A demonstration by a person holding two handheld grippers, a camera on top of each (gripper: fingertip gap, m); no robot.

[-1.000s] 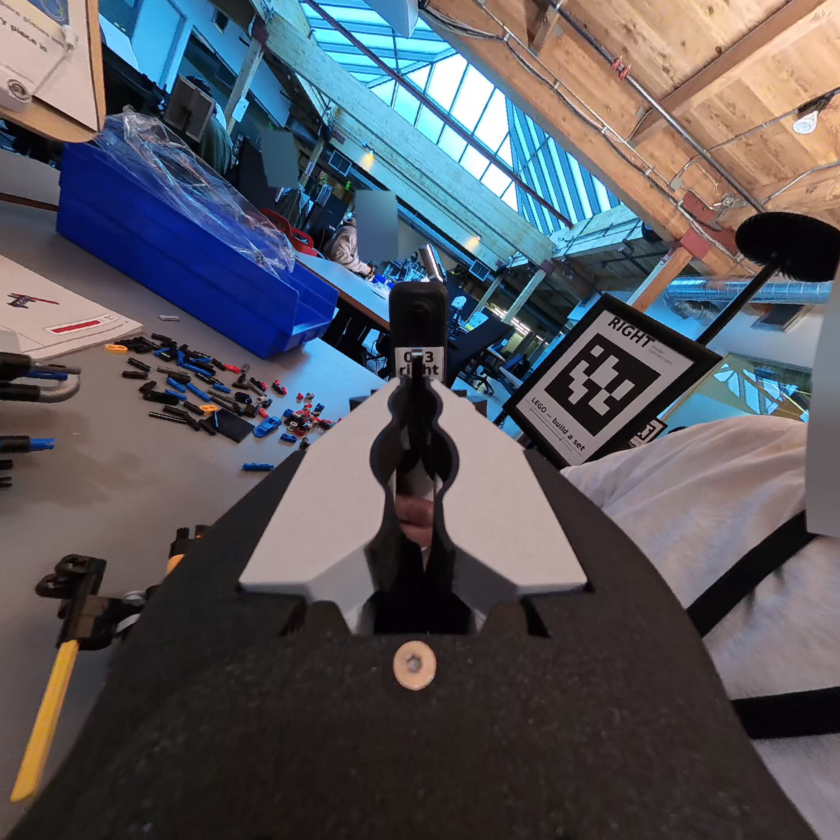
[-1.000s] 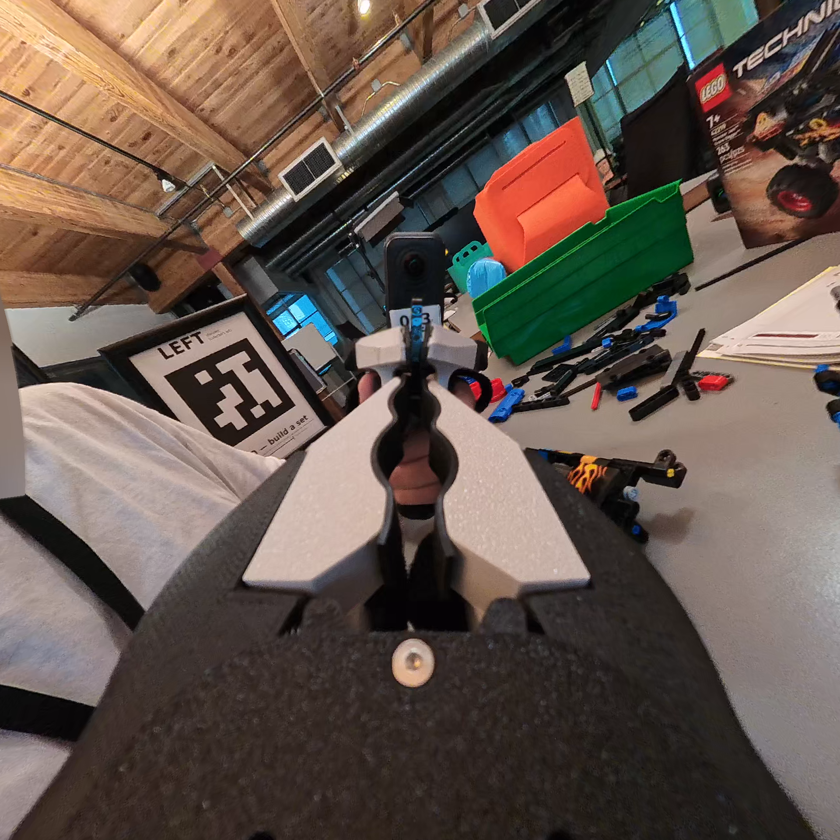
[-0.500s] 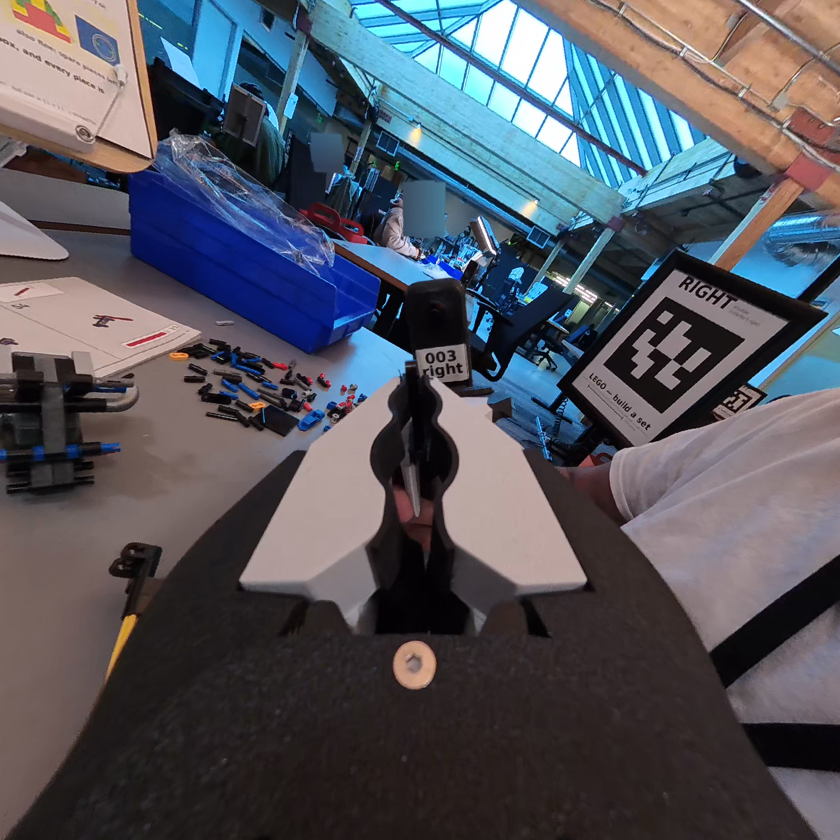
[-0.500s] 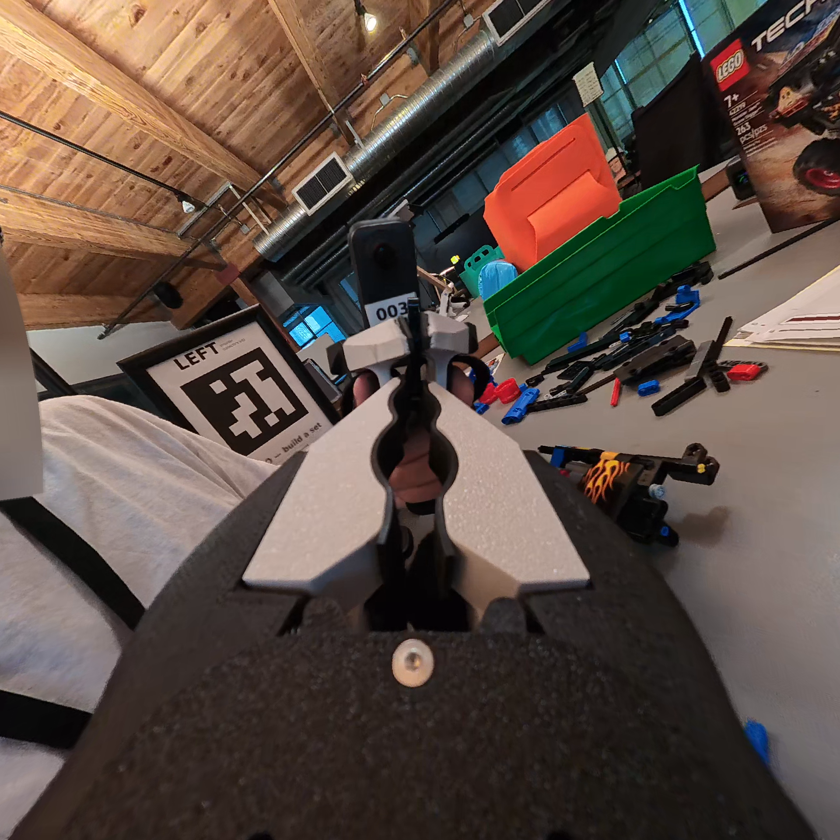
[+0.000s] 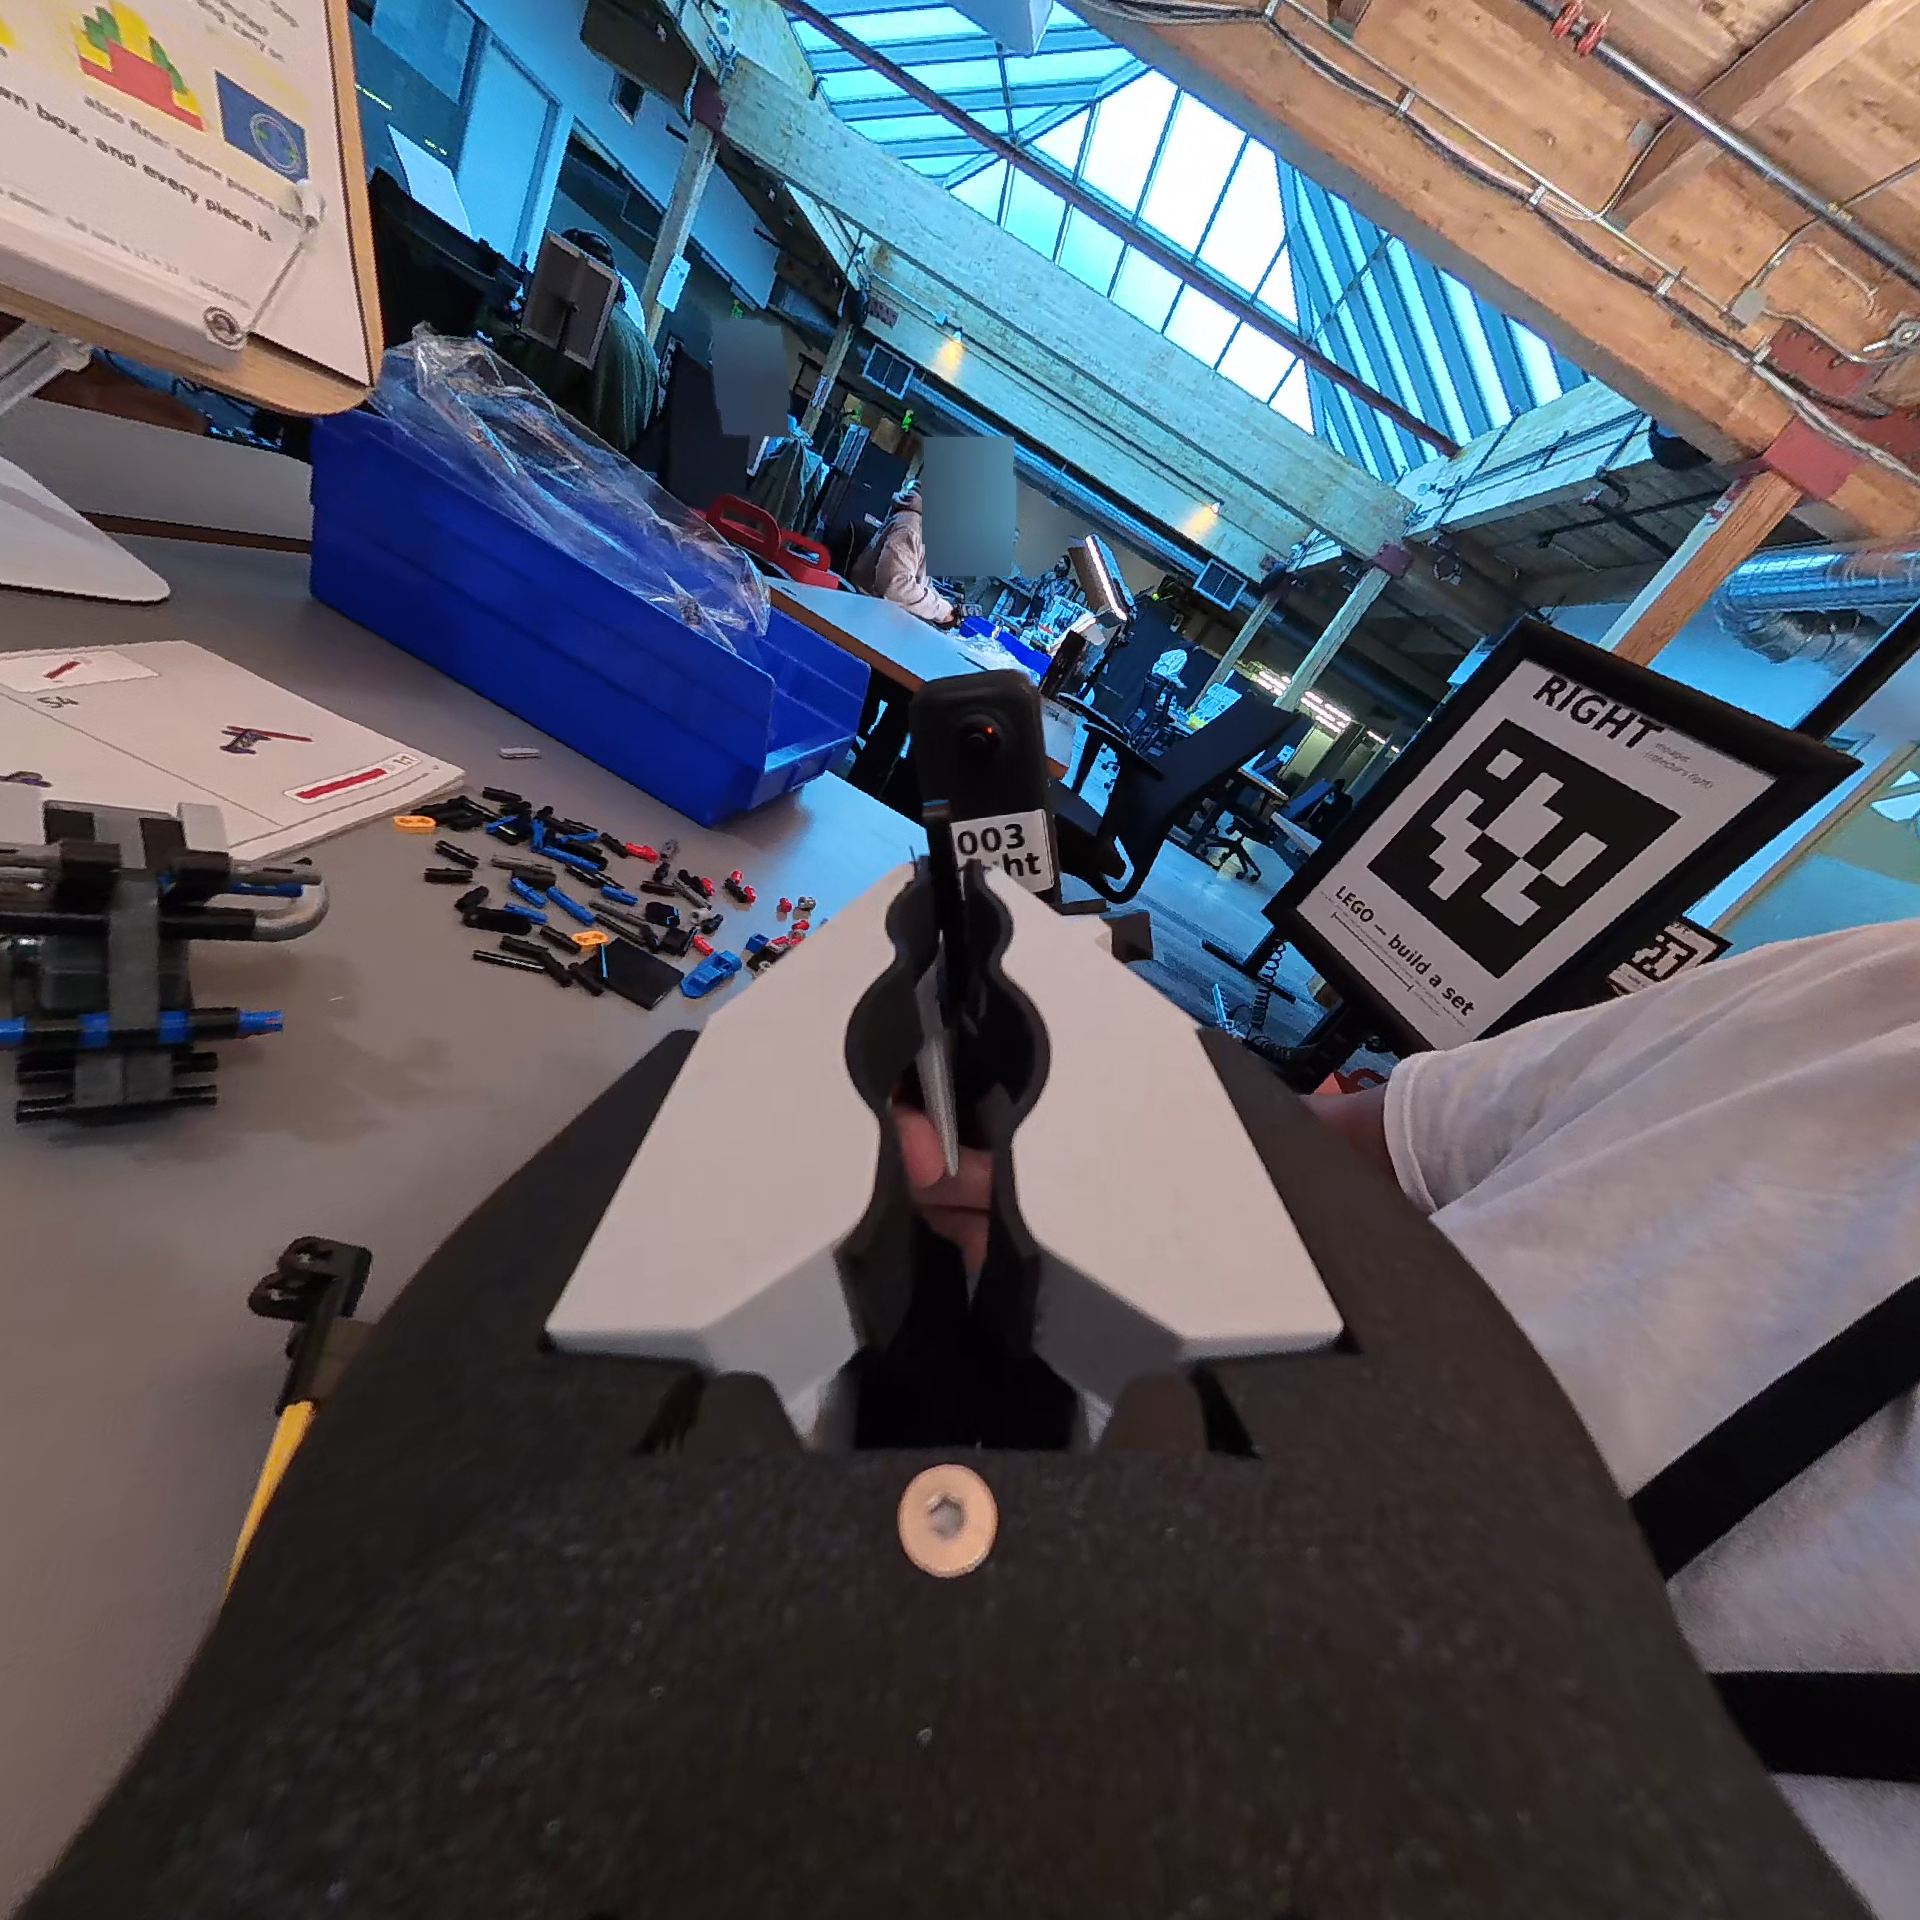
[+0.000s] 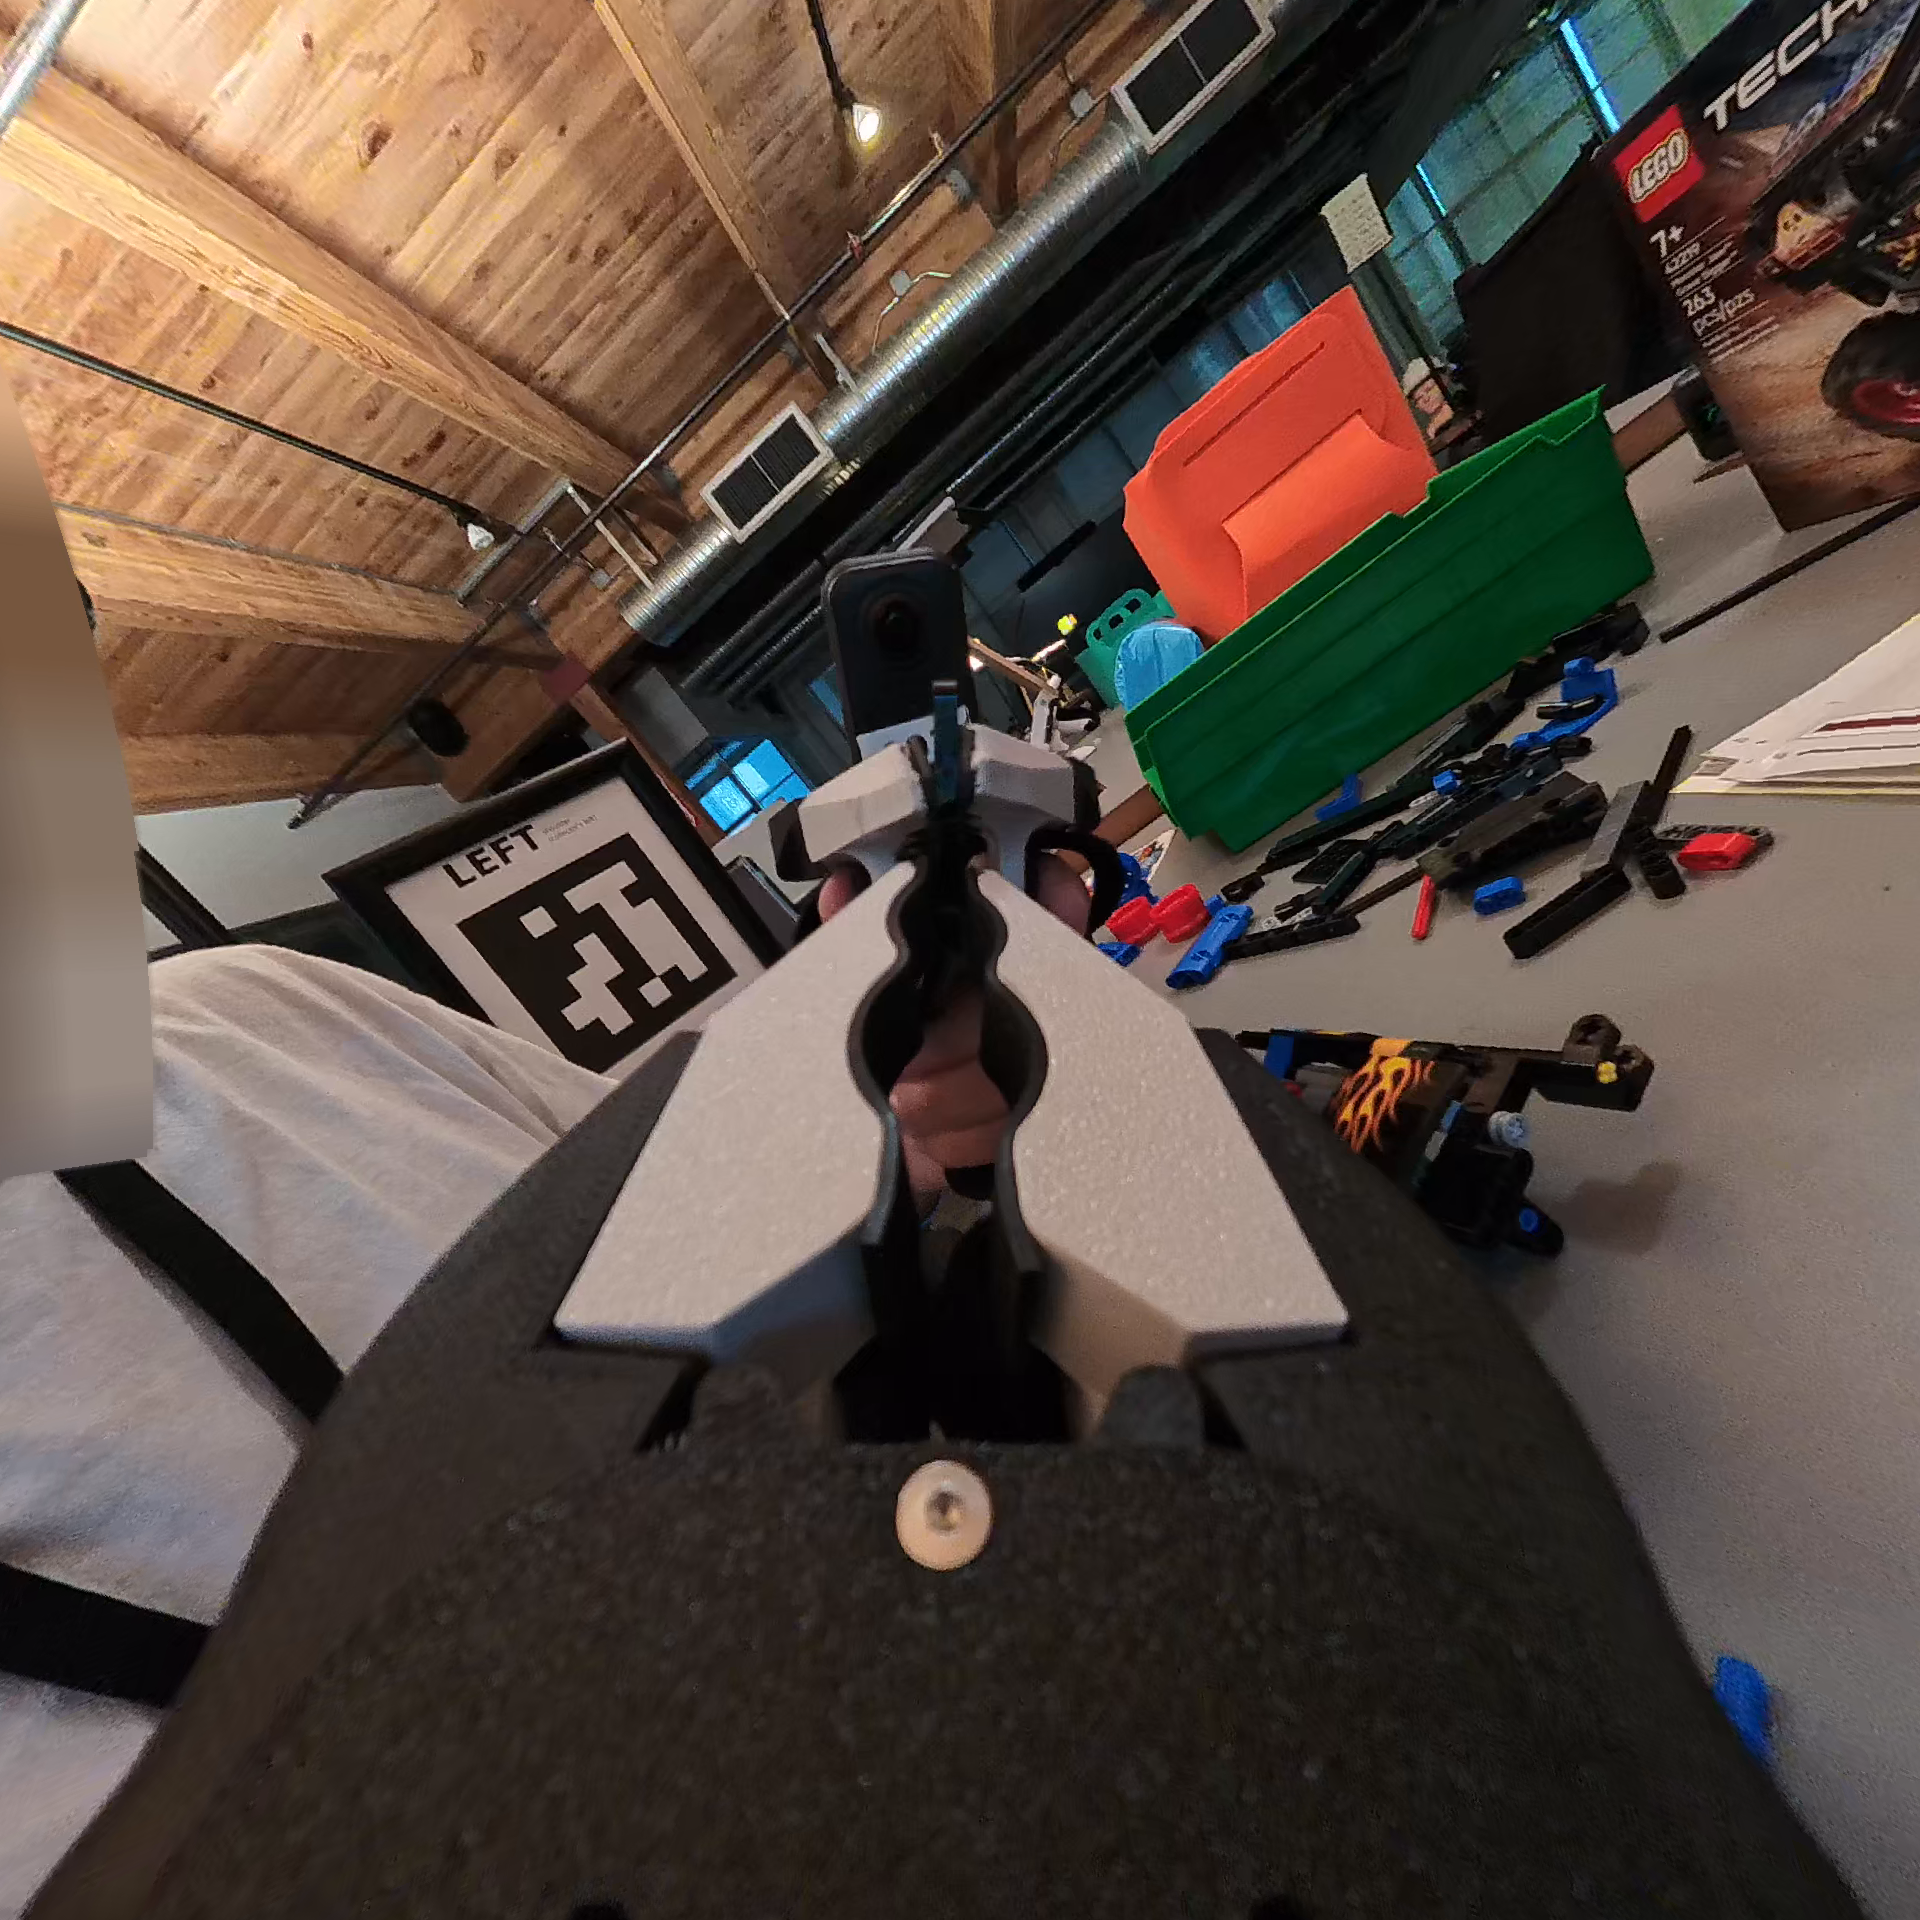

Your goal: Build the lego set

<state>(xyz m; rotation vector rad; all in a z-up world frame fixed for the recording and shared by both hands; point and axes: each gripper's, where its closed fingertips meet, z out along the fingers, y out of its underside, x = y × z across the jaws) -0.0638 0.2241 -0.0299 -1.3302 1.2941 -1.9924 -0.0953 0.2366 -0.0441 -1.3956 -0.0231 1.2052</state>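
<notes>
My left gripper (image 5: pixel 948 883) and right gripper (image 6: pixel 940 868) are both shut and meet tip to tip above the grey table (image 5: pixel 436 1081). In the right wrist view the left gripper's grey fingers (image 6: pixel 873 805) pinch a small blue piece (image 6: pixel 943 727) that sticks up. My right gripper's tips hold a small black piece (image 6: pixel 938 914). A partly built black and grey model (image 5: pixel 104 966) with blue pins sits at the left. A black sub-assembly with flame decals (image 6: pixel 1455 1112) lies to the right.
Loose pieces (image 5: pixel 603 894) lie before a blue bin (image 5: pixel 582 644), with an instruction booklet (image 5: pixel 208 738) nearby. More loose pieces (image 6: pixel 1507 831) lie by a green bin (image 6: pixel 1403 665) and the set's box (image 6: pixel 1787 239). A yellow and black part (image 5: pixel 301 1309) lies below. The tips of both grippers are at nearly the same place.
Both grippers stayed shut and tip to tip. The left view swung so that the built model came into sight at the left. The right view tilted and the flame piece shifted lower.
</notes>
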